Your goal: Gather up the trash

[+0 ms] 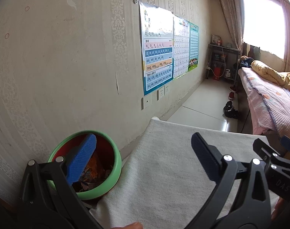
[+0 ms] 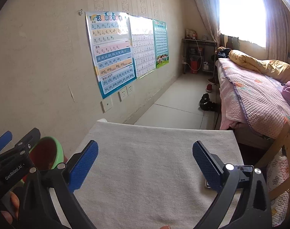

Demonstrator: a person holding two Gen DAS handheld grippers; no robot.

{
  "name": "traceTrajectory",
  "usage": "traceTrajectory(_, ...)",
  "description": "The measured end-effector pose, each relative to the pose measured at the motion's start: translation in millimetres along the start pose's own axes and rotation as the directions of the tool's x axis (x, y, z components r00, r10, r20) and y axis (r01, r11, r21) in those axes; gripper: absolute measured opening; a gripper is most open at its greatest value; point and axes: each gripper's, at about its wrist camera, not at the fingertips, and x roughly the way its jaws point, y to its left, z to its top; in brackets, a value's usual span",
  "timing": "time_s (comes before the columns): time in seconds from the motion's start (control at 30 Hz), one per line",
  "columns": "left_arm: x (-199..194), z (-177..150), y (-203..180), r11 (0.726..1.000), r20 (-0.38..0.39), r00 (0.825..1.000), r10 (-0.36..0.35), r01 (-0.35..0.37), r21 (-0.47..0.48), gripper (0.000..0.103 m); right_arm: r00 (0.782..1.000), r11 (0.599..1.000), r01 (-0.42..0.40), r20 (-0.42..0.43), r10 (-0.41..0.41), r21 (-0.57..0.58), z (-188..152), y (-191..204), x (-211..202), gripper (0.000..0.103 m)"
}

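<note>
Left gripper (image 1: 145, 160), right gripper (image 2: 145, 164): both spread apart, empty, above white cloth-covered counter (image 2: 145, 171). Risk: left finger knocks round green trash-filled bin (image 1: 114, 164), tipping scraps.

Home bedroom, looks like a kid's. Bed (image 2: 259, 95) with pink quilted cover and a rolled yellow blanket (image 2: 259, 64), shoes (image 2: 206, 101) on the tiled floor (image 2: 179, 99) beside it, curtained window (image 2: 240, 11) at the far end. Pinyin and character learning posters (image 2: 112, 53) taped to patterned wallpaper above wall sockets (image 2: 125, 92), small cluttered metal shelf (image 2: 198, 55) in the corner.
</note>
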Motion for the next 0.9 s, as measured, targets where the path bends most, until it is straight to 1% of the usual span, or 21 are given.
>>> traceTrajectory(0.1, -0.6, -1.8, -0.7, 1.000, 0.003, 1.000, 0.008, -0.008, 0.009, 0.098, 0.997, 0.998, -0.050, -0.050, 0.053, 0.046, -2.1, -2.0, 6.8, 0.096)
traceTrajectory(0.23, 1.9, -2.8, -2.9, 1.000, -0.003, 1.000, 0.010, -0.010, 0.019, 0.098, 0.996, 0.997, -0.047, -0.072, 0.051, 0.059, -4.5, -1.3, 11.8, 0.096)
traceTrajectory(0.47, 10.6, -6.8, -9.0, 0.998, -0.040, 0.999, 0.029, -0.027, 0.050, 0.098, 0.998, 0.998, -0.023, -0.059, 0.026, 0.052, -6.3, 0.7, 11.5, 0.096)
traceTrajectory(0.67, 13.5, -8.0, -3.0, 0.998, -0.058, 0.997, 0.042, -0.040, 0.041, 0.098, 1.000, 0.999, -0.004, -0.023, 0.004, 0.034, -5.9, 2.3, 7.2, 0.096)
traceTrajectory(0.9, 13.0, -8.8, 2.2, 0.999, -0.061, 0.997, 0.048, -0.046, 0.029, 0.098, 1.000, 1.000, 0.001, -0.017, 0.000, 0.022, -5.3, 2.1, 7.3, 0.096)
